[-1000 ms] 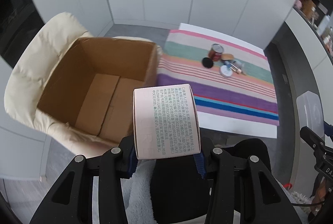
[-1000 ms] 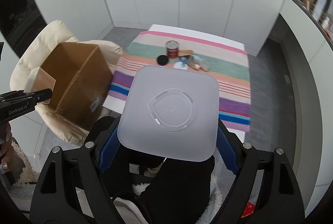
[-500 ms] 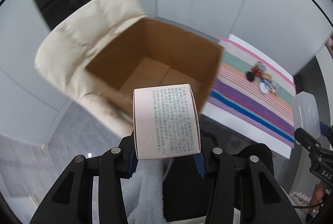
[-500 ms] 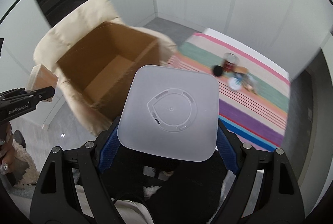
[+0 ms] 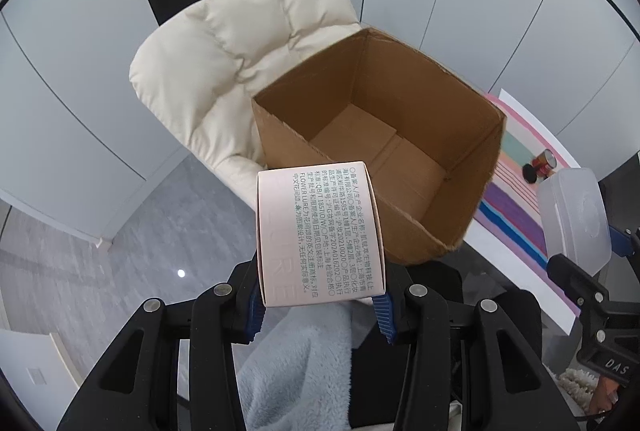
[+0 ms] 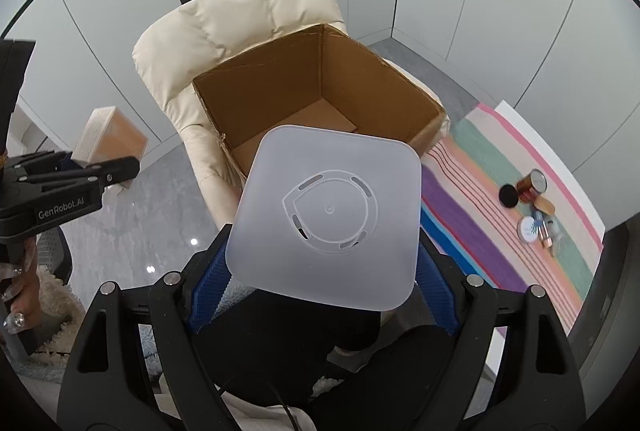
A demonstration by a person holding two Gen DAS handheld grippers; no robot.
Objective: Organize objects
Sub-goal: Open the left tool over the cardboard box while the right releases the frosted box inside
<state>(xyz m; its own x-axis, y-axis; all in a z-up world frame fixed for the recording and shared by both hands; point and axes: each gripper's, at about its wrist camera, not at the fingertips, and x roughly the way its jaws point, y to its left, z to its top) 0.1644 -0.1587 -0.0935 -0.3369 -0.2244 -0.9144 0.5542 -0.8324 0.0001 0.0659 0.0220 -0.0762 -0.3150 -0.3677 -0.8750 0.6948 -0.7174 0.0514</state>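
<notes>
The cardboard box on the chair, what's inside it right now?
The cardboard box shows only its bare brown floor flaps and inner walls. Its near corner is covered by the pink carton in the left wrist view and by the translucent container in the right.

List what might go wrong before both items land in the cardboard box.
1. The cardboard box sits tilted on a soft chair; a dropped item may tip it.
2. The plastic container in the right hand-held gripper is wide and could catch the rim.
3. The pink carton is pinched only at its base.
</notes>
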